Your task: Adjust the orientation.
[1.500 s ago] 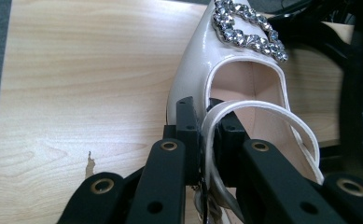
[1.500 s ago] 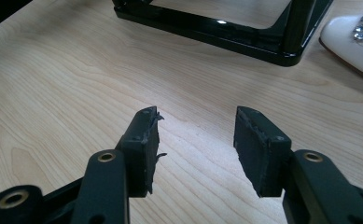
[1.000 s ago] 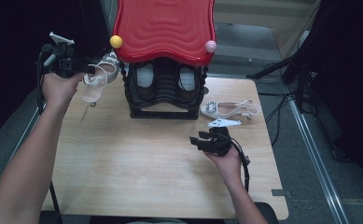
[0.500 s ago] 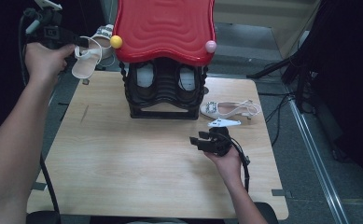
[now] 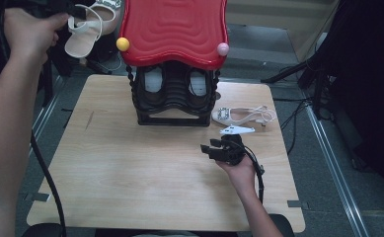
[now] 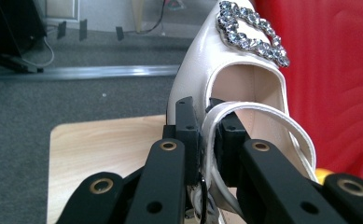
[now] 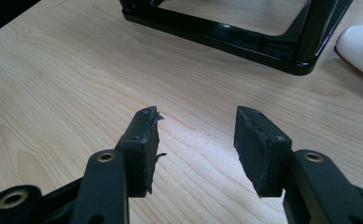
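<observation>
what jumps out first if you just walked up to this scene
The big glossy red top of the black shoe rack at the back of the wooden table grabs the eye first. Next comes the white sandal with its rhinestone buckle, held high at upper left by the left claw, which is clamped on its strap. Its twin lies on the table right of the rack, just beyond the open right claw.

Right tongs (image 7: pixel 195 149) open, empty, over wood table (image 7: pixel 58 79) nr black rack base (image 7: pixel 244 37).
</observation>
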